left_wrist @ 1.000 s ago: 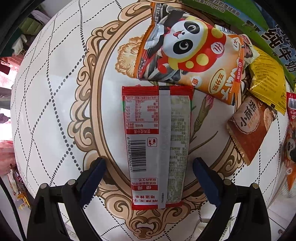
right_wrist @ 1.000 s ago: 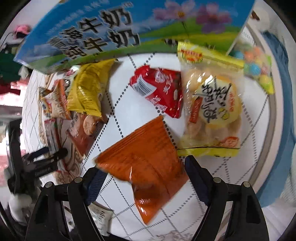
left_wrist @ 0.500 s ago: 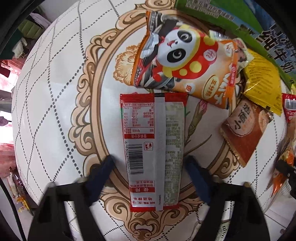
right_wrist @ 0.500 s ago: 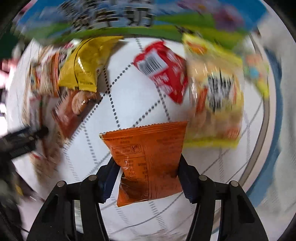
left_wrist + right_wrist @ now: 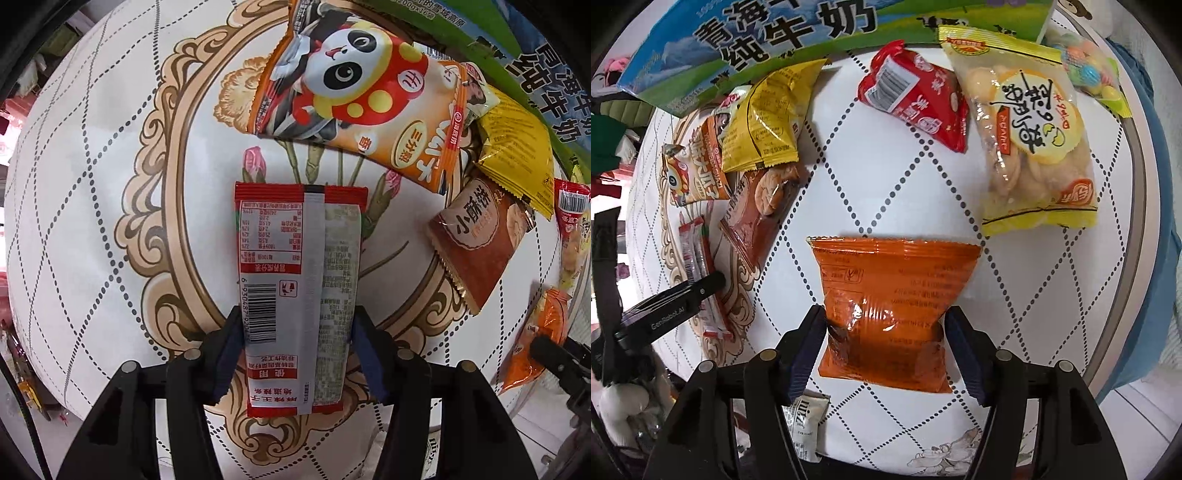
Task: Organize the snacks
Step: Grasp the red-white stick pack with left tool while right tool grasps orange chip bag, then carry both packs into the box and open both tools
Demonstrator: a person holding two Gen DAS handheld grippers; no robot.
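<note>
Nearest to us in the left wrist view, our left gripper (image 5: 297, 363) has just been closing and its two blue pads now press the long edges of the red and white snack packet (image 5: 299, 295), which lies back side up, barcode showing, inside the ornate oval frame printed on the tablecloth (image 5: 92, 206). Beyond that packet's far end lies the panda snack bag (image 5: 362, 96), tilted, not touching it. To the right of the red and white packet, apart from it, sits the brown biscuit packet (image 5: 476, 240), and past that the yellow packet (image 5: 517, 151), tucked against the green and blue milk carton box (image 5: 546, 85) along the far edge.

In the right wrist view, our right gripper (image 5: 886, 341) holds the orange snack bag (image 5: 890, 306) between its pads; the jaws have just eased a little wider, yet both pads touch the bag's sides and the foil is crinkled between them, so it is clamped on the bag. Just near of the orange bag, by the left finger, lies a small white sachet (image 5: 805, 421). Farther out from the orange bag, up and right, lies the clear and yellow biscuit bag (image 5: 1030, 136), with the red packet (image 5: 916, 96) just to its left. A bag of coloured candies (image 5: 1089, 74) lies beyond the biscuit bag, at the table's far right edge.
</note>
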